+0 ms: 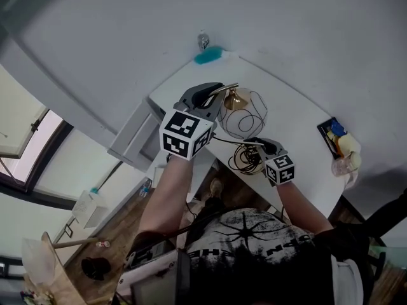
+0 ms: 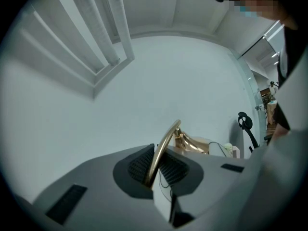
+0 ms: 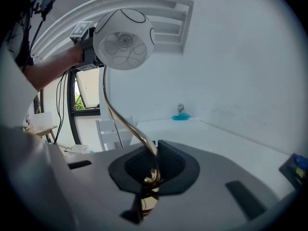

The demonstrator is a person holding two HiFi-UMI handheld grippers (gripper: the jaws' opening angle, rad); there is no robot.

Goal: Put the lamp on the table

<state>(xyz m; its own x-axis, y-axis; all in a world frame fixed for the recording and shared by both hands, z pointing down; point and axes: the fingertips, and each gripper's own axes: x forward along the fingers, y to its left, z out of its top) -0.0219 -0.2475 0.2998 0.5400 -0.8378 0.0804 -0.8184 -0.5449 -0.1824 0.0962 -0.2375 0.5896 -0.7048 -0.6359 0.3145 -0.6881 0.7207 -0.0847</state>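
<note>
The lamp has a curved gold stem [image 3: 118, 117], a round wire-caged shade [image 1: 247, 114] and a dark coiled cord [image 1: 245, 159]. It hangs in the air above the near edge of the white table [image 1: 292, 110]. My left gripper [image 1: 216, 98] is shut on the stem's upper end, just beside the gold socket [image 2: 191, 144]. In the left gripper view the stem [image 2: 159, 153] runs between the pads. My right gripper [image 1: 257, 143] is shut on the lower stem [image 3: 153, 170], by the cord. In the right gripper view the white shade [image 3: 124, 39] shows high at the left.
A blue cloth [image 1: 208, 56] and a small metal thing [image 1: 203, 40] lie at the table's far corner. A dark tray with items [image 1: 334, 136] sits at the right end. A white chair [image 1: 135, 137] stands left of the table, by a window.
</note>
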